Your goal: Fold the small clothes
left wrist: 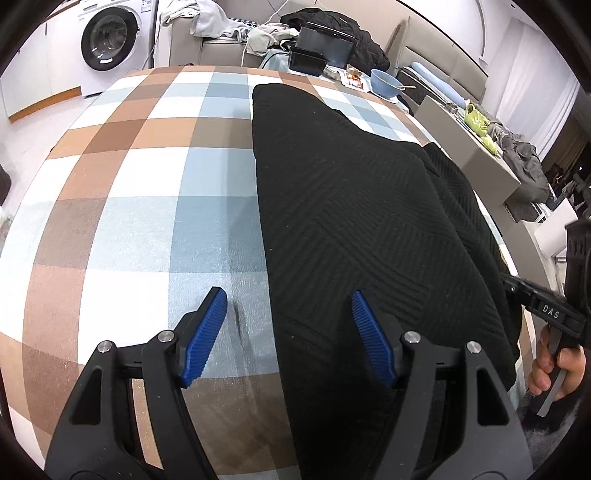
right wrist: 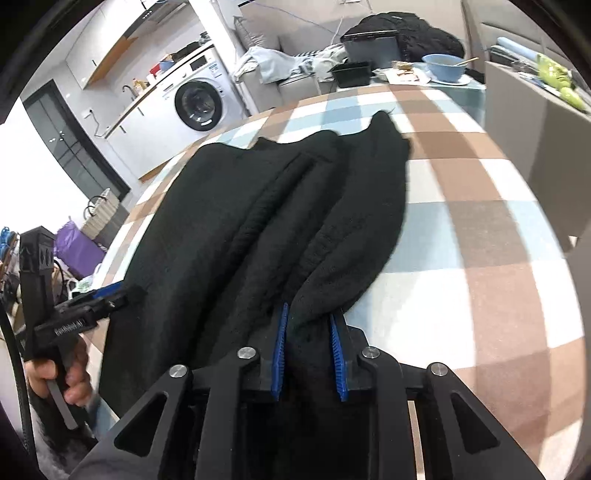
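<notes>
A black knitted garment lies on the checked tablecloth, folded lengthwise. My left gripper is open above the cloth, its left pad over the tablecloth and its right pad over the garment's left edge. In the right wrist view the garment runs away from me in long folds. My right gripper is shut on a bunched fold of the garment's near right edge. The left gripper shows at the left of that view, and the right gripper's body at the right of the left wrist view.
At the table's far end stand a black tray, a blue bowl and a black bag. A washing machine is at the back left. A grey shelf with green items runs along the right.
</notes>
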Available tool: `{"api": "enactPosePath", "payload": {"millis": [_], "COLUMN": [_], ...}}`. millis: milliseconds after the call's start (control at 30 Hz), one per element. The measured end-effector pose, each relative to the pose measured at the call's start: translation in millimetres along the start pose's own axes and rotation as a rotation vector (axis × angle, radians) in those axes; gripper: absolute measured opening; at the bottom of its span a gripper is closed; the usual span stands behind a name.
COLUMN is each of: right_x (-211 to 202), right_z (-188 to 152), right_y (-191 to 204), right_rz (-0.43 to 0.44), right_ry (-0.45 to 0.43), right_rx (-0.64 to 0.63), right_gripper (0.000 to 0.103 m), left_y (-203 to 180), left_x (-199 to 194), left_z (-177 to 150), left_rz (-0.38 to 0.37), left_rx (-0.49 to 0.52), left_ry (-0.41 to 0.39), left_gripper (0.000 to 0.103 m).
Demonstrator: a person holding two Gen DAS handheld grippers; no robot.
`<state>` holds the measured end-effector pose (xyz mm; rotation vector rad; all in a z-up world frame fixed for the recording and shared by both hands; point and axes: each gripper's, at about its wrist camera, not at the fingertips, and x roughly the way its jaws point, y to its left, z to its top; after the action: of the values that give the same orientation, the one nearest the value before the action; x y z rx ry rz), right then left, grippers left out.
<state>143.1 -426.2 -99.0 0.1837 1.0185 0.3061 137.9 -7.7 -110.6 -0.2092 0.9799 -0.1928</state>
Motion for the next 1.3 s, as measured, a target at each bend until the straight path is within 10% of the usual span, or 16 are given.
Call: {"api": "enactPosePath", "payload": {"millis": [133,300,433,833,1067,1300], "right_x": [-14,-22,-24,-18,16,63], "right_z": [-9,-9,-5,1,25,56], "right_y": [-15,-17,-19,2,24,29], "right_rz": [-0.026,-0.030,-0.032,0.036,0.189,0.228], "right_ry": [0.004,-0.023,-0.041,-0.069,-0.024,0.044], "right_rx": [0.049,0.074,0.090,0.018,0.006,0.072], "right_gripper": [0.023,0.028,0.032,0.038,0.037,0.007], "left_y": [-5,-14,-13,19,23,18], "left_x": [7,13,5,-18,-29,-41], "left_z": [1,6,8,-6,-4,0], "left_rz": [-0.020,-0.036,-0.026,-0.025,-0.035,-0.039], "left_rx": [0.020,0.030,0.016,-0.068,-0.087,-0.071], "left_ry": [0.004,-0.030,-0.082,-0.095,-0.101,-0.123], "left_gripper": [0.068,0.025,0.013,0.017,0.049,0.055]}}
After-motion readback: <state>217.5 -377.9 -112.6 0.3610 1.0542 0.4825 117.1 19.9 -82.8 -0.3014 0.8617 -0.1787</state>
